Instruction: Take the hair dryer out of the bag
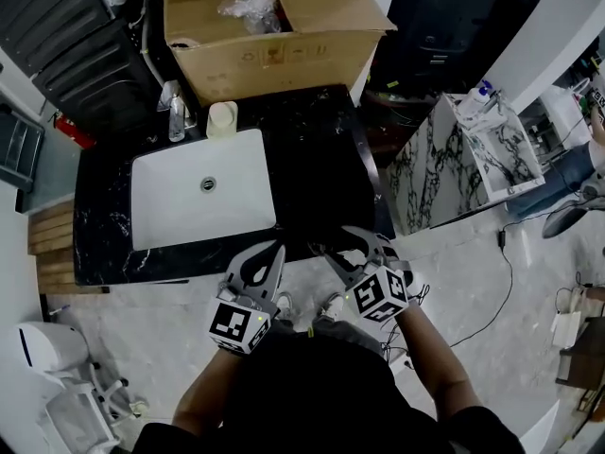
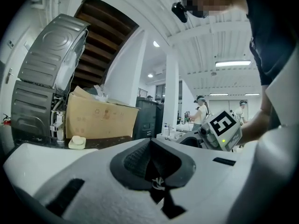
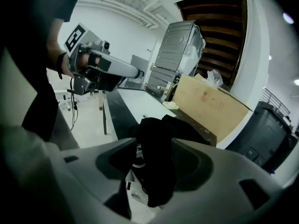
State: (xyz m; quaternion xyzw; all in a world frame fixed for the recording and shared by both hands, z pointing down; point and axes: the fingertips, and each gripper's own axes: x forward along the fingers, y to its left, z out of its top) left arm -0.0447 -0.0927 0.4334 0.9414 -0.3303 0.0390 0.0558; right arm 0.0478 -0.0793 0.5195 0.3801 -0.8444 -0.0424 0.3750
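A black cloth bag (image 3: 156,153) hangs between the wide-apart jaws of my right gripper (image 3: 154,148), with gaps at its sides; the pads do not press it. No hair dryer shows. In the head view my right gripper (image 1: 342,244) stands open at the black countertop's (image 1: 312,159) front edge, where the dark bag cannot be told from the stone. My left gripper (image 1: 274,251) is beside it, shut. In the left gripper view its jaws (image 2: 150,146) meet, with only a tiny white thread at the seam. The left gripper (image 3: 140,73) carries nothing visible at its tip.
A white sink (image 1: 203,197) is set in the counter's left half, with a faucet (image 1: 175,112) and a pale cup (image 1: 222,119) behind it. An open cardboard box (image 1: 274,36) stands at the back. A marble-patterned cabinet (image 1: 454,159) stands right. Cables lie on the floor (image 1: 501,282).
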